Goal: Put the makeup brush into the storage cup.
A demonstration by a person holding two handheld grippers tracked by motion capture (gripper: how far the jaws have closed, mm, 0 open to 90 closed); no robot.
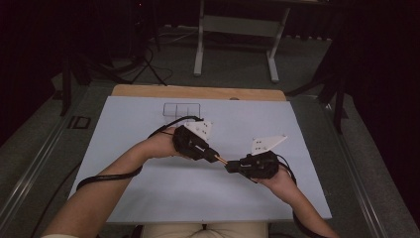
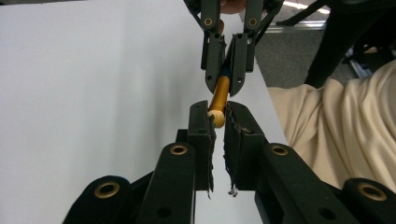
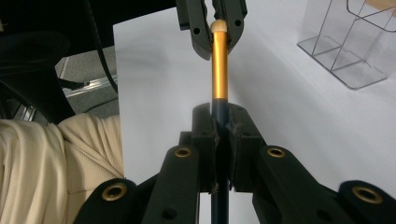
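Pen: we hold it in the air above the sheet, between the two grippers, gold barrel in the gap, dark section at the right end, pale tip at the left.
Right gripper: we have its jaws clamped on the dark section; the grip looks firm.
Left gripper: its jaws are closed on the pale tip; the contact area looks small.
Rack: clear wire holder, well apart at the far side of the sheet.
Risk 1: we judge the left grip marginal; a pull along the barrel could slip the rounded tip out.
Risk 2: if we pull off-axis, the pen may twist in the right jaws.
Risk 3: a part that comes loose suddenly may drop to the sheet and roll.
Precaution: we keep both grippers in line along the barrel.
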